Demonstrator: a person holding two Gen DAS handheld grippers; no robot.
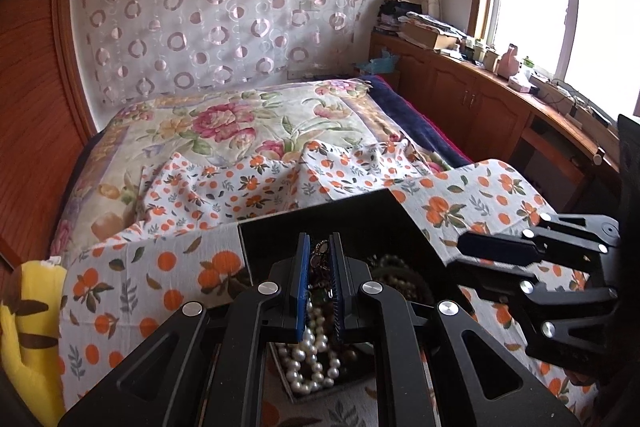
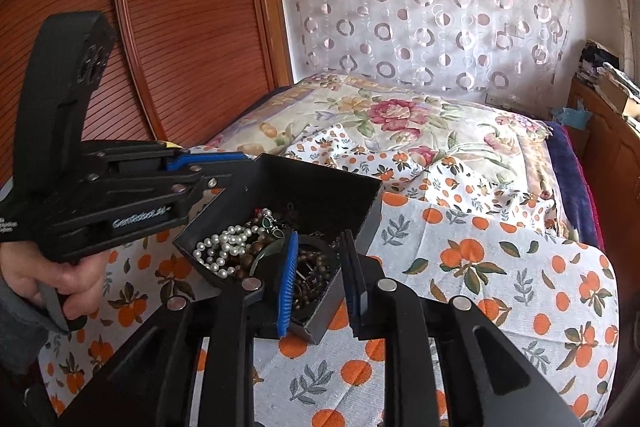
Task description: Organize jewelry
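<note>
left gripper (image 1: 320, 283) pinches the box (image 2: 280, 187) wall; right gripper (image 2: 320, 275), spread, should close squarely on one bead strand (image 2: 312, 267).

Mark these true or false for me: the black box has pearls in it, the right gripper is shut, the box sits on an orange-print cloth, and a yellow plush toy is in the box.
1. The black box holds a pearl strand. True.
2. The right gripper is shut. False: its jaws stand apart, one finger inside the box and one outside.
3. The box sits on an orange-print cloth. True.
4. The yellow plush toy is in the box. False: it lies off to the side, beyond the cloth's edge.
</note>
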